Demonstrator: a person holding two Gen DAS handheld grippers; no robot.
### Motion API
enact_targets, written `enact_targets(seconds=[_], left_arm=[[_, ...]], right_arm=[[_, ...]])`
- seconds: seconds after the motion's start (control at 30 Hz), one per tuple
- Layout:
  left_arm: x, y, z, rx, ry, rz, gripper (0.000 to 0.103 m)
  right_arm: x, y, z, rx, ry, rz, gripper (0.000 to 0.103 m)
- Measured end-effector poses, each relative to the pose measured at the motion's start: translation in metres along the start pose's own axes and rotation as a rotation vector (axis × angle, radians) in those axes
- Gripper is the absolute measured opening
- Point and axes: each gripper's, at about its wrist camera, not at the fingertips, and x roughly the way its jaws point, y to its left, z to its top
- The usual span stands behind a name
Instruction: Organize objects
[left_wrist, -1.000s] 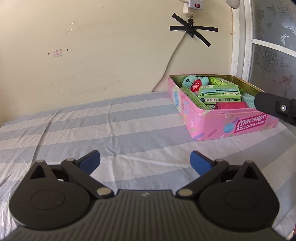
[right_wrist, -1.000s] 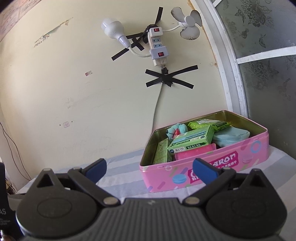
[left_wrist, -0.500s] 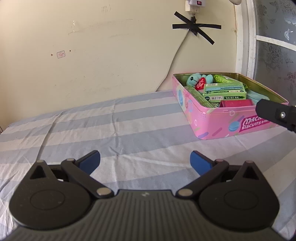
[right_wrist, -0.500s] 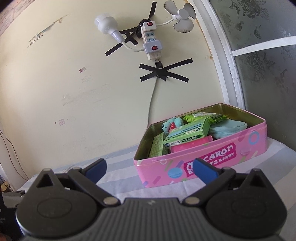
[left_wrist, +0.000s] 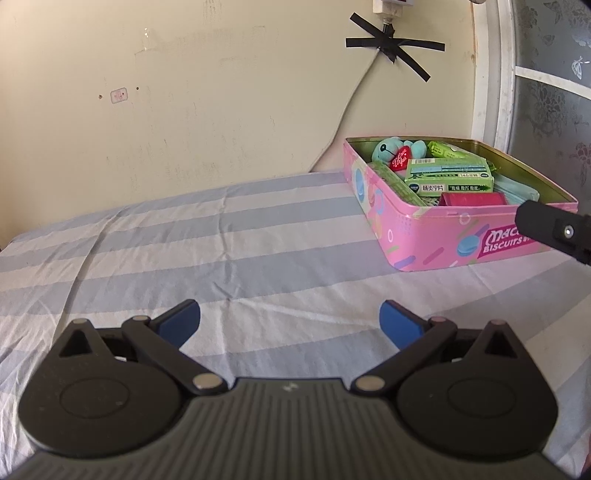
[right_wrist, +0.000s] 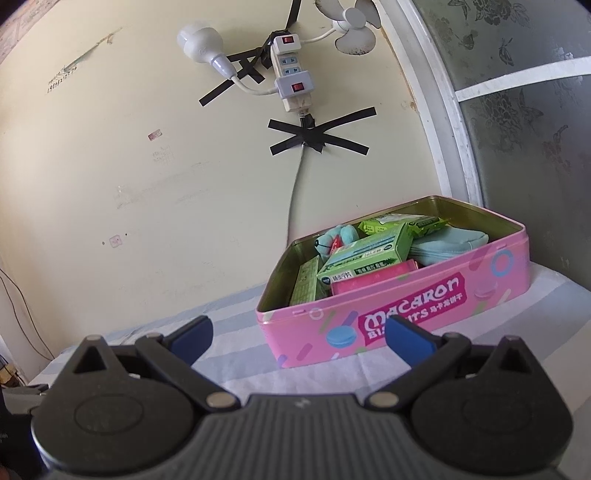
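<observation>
Right wrist view: our right gripper (right_wrist: 299, 334), jaws wide and empty, has the tin (right_wrist: 399, 317) at one o'clock; left gripper (left_wrist: 290, 319), likewise spread, at two.

The left wrist view looks low across the striped bed (left_wrist: 221, 236) toward the wall, with the pink tin (left_wrist: 424, 236) far off at 2 o'clock. The right wrist view tilts upward, nearer the pink tin (right_wrist: 406, 314). Both share tin, wall and taped cable (right_wrist: 295, 192).
</observation>
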Motion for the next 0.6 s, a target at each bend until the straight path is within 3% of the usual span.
enact_targets(seconds=[0.6], left_arm=[[-0.0040,0.0022,-0.0015,-0.007,-0.005,-0.019,0.103]], right_arm=[[-0.0051,0.0043,0.0002,-0.033,-0.042,-0.031,0.103]])
